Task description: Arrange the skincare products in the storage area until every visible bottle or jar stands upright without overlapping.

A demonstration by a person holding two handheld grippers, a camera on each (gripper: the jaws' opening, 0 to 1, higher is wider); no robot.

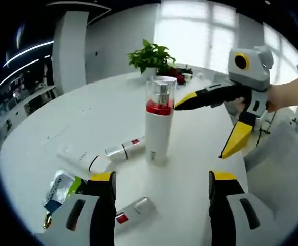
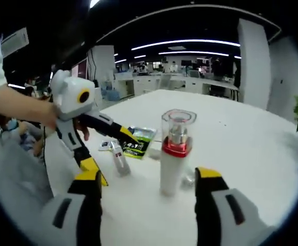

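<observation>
A tall white bottle (image 1: 158, 128) with a red band and a clear cap stands upright in the middle of the round white table (image 1: 87, 113). Around it lie a small white bottle with a red label (image 1: 124, 150), a white tube (image 1: 81, 161) and a silver bottle with a red label (image 1: 134, 210). My left gripper (image 1: 161, 179) is open just short of the tall bottle. My right gripper (image 1: 205, 129) comes in from the right, open, its upper tip close to the red band. In the right gripper view the tall bottle (image 2: 173, 154) stands beyond my open right gripper (image 2: 149, 177), and the left gripper (image 2: 113, 154) is open over the silver bottle (image 2: 119, 160).
A flat packet (image 1: 59, 187) lies at the table's near left, and shows green (image 2: 138, 141) in the right gripper view. A potted plant (image 1: 151, 56) stands at the table's far edge. A person's hand (image 1: 292, 92) holds the right gripper. Office desks lie beyond.
</observation>
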